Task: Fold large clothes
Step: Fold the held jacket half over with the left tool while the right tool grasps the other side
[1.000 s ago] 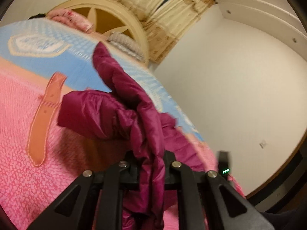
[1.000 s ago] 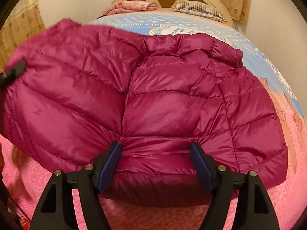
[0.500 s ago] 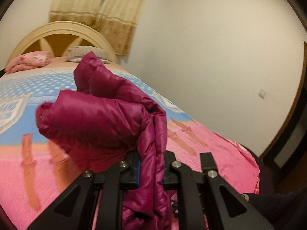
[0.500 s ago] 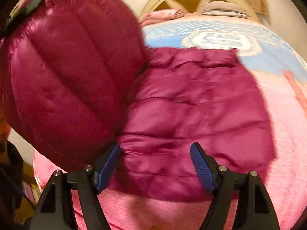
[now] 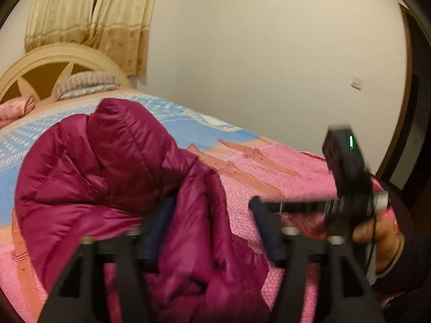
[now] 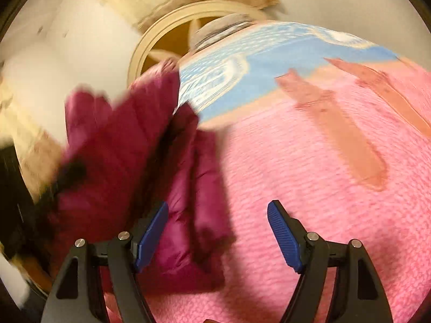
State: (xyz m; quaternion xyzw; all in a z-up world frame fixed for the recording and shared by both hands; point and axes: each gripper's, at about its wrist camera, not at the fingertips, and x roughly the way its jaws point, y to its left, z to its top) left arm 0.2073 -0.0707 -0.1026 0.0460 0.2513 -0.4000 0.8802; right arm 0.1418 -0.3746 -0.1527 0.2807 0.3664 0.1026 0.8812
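Note:
A magenta puffer jacket (image 5: 115,177) lies bunched on the pink and blue bedspread (image 5: 269,185). My left gripper (image 5: 212,228) is open, its jaws wide apart; a fold of the jacket hangs between them, against the left finger only. The other gripper (image 5: 347,185) and the hand holding it show at the right of the left wrist view. In the right wrist view my right gripper (image 6: 218,234) is open and empty above the bedspread (image 6: 309,188), with the jacket (image 6: 134,161) to its left, blurred by motion.
A cream headboard (image 5: 45,67) with pillows (image 5: 86,83) stands at the far end of the bed. Beige curtains (image 5: 91,18) hang behind it. A white wall (image 5: 269,53) runs along the bed's right side, with a dark door frame (image 5: 414,107) at the far right.
My left gripper has opened and let go of the jacket fold it was clamped on. My right gripper has swung right, away from the jacket, which has dropped into a heap.

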